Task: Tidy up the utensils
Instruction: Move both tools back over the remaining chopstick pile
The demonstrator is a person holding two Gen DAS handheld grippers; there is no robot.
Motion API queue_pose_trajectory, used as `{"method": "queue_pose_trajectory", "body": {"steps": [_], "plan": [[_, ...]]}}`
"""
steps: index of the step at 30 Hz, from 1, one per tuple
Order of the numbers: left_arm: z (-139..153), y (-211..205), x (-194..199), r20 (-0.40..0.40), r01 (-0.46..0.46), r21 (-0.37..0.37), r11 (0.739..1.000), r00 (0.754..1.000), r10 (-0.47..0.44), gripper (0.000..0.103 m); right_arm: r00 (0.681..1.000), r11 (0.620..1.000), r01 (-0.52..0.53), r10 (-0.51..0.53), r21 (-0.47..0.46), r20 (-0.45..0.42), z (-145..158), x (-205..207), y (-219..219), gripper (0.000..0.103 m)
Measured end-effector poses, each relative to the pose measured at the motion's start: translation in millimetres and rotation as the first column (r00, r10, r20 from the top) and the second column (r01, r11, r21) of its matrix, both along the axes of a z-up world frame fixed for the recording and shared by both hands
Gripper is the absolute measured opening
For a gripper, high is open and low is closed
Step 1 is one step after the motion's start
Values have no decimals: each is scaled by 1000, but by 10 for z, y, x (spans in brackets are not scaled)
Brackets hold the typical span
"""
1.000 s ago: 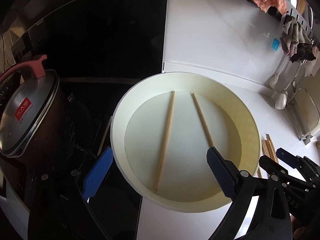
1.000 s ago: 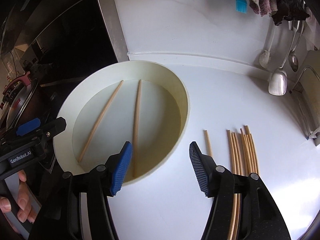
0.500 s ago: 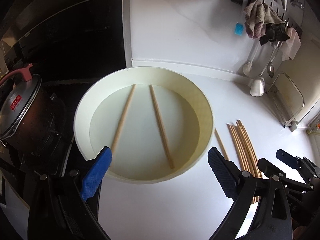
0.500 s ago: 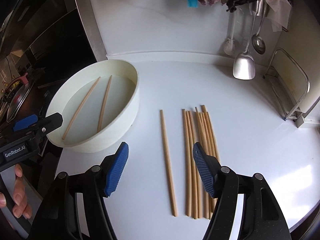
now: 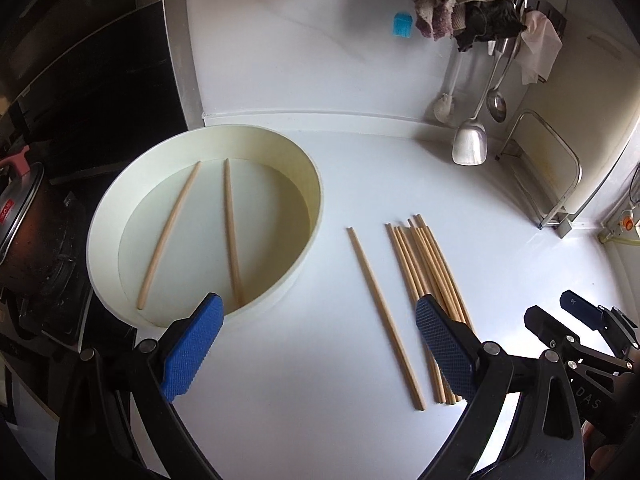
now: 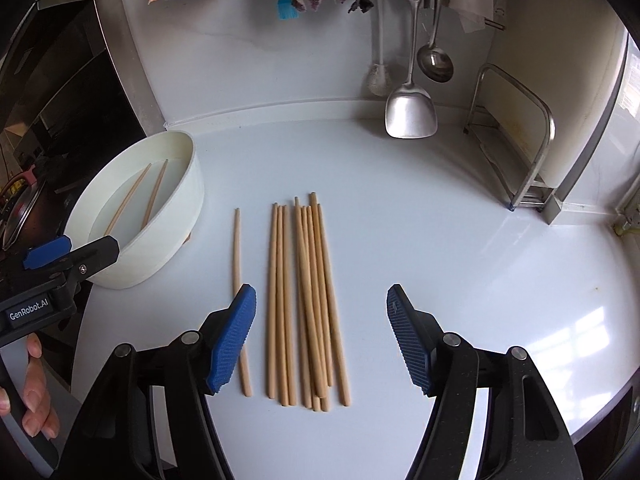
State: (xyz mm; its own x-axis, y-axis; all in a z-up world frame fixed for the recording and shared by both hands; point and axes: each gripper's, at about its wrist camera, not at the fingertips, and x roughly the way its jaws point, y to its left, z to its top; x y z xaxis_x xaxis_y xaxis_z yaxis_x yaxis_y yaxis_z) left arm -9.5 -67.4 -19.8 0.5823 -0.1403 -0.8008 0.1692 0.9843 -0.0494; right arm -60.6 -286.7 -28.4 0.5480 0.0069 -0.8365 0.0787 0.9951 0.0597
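A round white tub (image 5: 308, 184) (image 6: 188, 216) sits on the white counter with two wooden chopsticks (image 5: 170, 236) (image 6: 154, 196) lying in it. Right of the tub lies a single chopstick (image 5: 384, 312) (image 6: 239, 280), and beside it a bundle of several chopsticks (image 5: 432, 280) (image 6: 308, 296). My left gripper (image 5: 318, 344) is open and empty above the single chopstick, its left finger over the tub's near rim. My right gripper (image 6: 320, 340) is open and empty, hanging over the bundle. The left gripper's body (image 6: 52, 276) shows at the left of the right wrist view, held by a hand (image 6: 36, 412).
A metal spatula (image 6: 410, 116), a ladle (image 6: 435, 64) and a brush (image 6: 379, 76) hang on the back wall under cloths (image 5: 444, 0). A metal rack (image 6: 520, 152) stands at the right. A dark stove with a lidded pot (image 5: 16, 220) lies left of the tub.
Both grippers have swept right, from over the tub to over the chopsticks on the counter. The right gripper's jaws stand a little wider than before.
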Motion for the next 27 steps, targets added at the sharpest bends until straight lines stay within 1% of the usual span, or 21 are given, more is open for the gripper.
{"method": "queue_pose_trajectory", "body": {"steps": [3,5,10,13,17,19,21,27], "plan": [[-43,-136,-29,-5,6,-2,1000,1000,-6,95,1000,1000,6,-6,3,-2,-33,-58,-160,65],[-89,-215,-38,-12,9,-19,1000,1000,-9,95,1000,1000,2,-2,-7,6,-52,-86,-233,65],[-255,-398,-64,-24,-23,-37,999,999,23,95,1000,999,-12,13,-47,27,-192,-124,-395,65],[-370,-478,-94,-25,-35,1,999,999,35,95,1000,1000,-15,15,-22,17,-339,-104,-500,65],[-529,-465,-109,-30,-64,15,998,997,64,95,1000,1000,-12,12,3,6,-511,-55,-566,66],[-595,-447,-108,-14,-92,36,995,996,92,95,1000,1000,-23,23,12,13,-579,-29,-554,66],[-647,-431,-107,12,-110,38,993,994,109,95,999,999,-38,38,15,20,-647,24,-528,65],[-786,-491,-65,45,-107,32,994,993,105,95,997,998,-61,60,18,37,-836,187,-448,66]]}}
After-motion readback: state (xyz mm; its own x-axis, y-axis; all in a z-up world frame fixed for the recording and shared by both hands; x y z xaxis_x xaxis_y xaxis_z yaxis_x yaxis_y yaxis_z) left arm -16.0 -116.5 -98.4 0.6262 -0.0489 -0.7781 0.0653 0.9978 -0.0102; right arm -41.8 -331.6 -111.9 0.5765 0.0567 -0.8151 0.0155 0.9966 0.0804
